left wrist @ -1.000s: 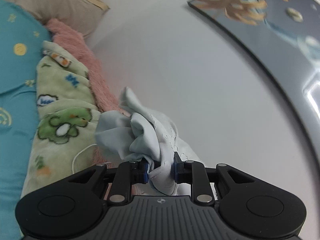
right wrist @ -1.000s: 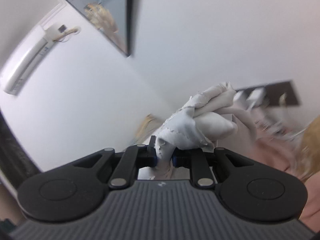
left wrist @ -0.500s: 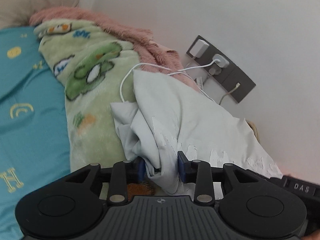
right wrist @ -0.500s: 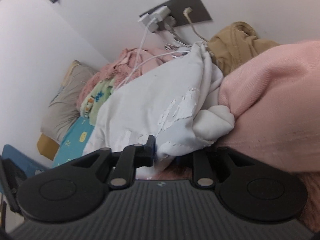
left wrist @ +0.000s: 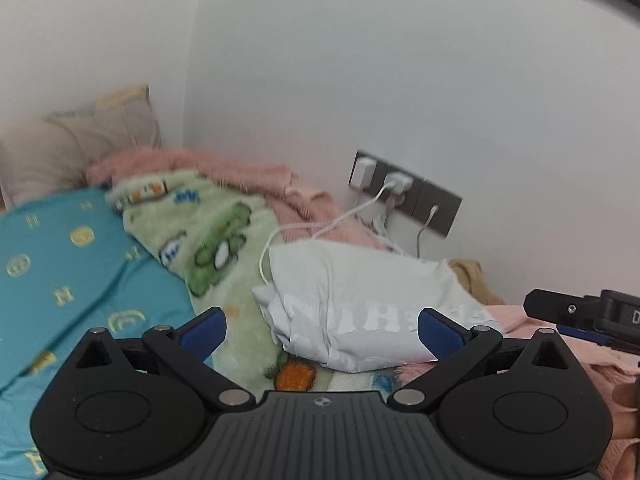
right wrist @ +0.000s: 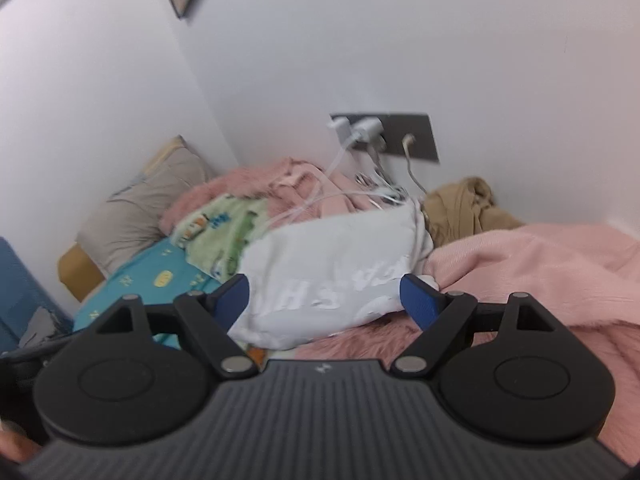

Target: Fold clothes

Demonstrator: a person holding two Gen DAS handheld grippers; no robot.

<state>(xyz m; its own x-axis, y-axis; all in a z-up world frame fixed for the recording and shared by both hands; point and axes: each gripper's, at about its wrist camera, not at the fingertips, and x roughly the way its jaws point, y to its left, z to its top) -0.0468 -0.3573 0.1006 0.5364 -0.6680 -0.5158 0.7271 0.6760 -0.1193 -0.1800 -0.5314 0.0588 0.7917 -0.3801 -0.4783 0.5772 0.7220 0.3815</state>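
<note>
Left gripper (left wrist: 322, 330) and right gripper (right wrist: 324, 300): jaws opening, spread wide, pads clear of cloth. Folded white garment (left wrist: 360, 312): just ahead of both, lying on green cartoon blanket (left wrist: 208, 232) and pink blanket (right wrist: 540, 264). Behind: white cables (left wrist: 320, 232), tan cloth (right wrist: 468, 208), grey wall socket panel (left wrist: 432, 204).

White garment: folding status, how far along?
Done: the white garment lies as a folded bundle on the green blanket. In hand: nothing; left claw and right claw are opening, pads clear of the cloth. Left: the tan garment by the wall looks unfolded.
</note>
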